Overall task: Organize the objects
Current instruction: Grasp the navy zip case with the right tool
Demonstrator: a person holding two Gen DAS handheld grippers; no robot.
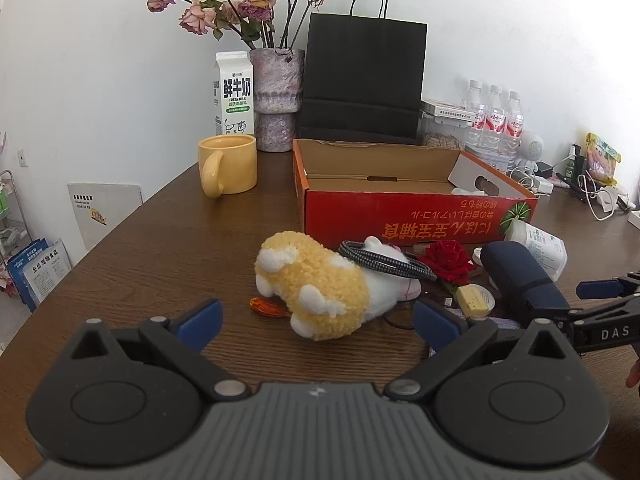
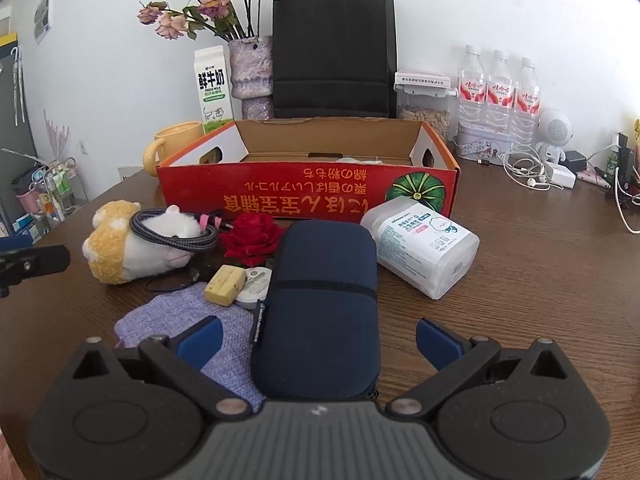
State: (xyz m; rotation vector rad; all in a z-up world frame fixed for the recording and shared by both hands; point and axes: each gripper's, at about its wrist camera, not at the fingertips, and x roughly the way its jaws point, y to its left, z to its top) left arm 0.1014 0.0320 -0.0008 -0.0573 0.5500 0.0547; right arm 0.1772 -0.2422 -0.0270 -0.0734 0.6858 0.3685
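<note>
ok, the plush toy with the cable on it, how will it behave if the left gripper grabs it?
The plush toy looks soft and fuzzy, so it will probably squash between the fingers and weigh little. The braided cable lies looped over it, so lifting likely drags or sheds the cable. Left gripper is open, jaws wide enough to straddle it.

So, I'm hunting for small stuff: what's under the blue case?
The blue case lies partly on a purple cloth, beside a round tin. Anything directly under it is hidden.
</note>
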